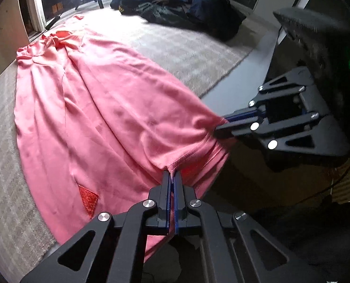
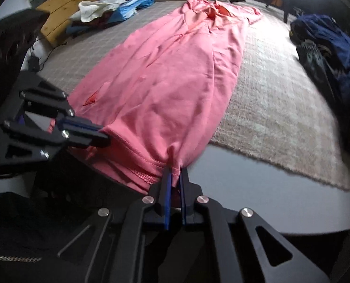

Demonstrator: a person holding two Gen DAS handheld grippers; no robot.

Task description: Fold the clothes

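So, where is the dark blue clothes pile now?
The dark blue pile lies on the rug, right of the pink garment in the right wrist view, apart from it.

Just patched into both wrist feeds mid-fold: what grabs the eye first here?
The pink garment dominates, stretched out along the pale rug, its hem pulled off the rug's near edge. Both grippers are shut on that hem: the left gripper at one corner, the right gripper at the other. A dark blue clothes pile sits on the rug to the right, and white and blue laundry lies far left.
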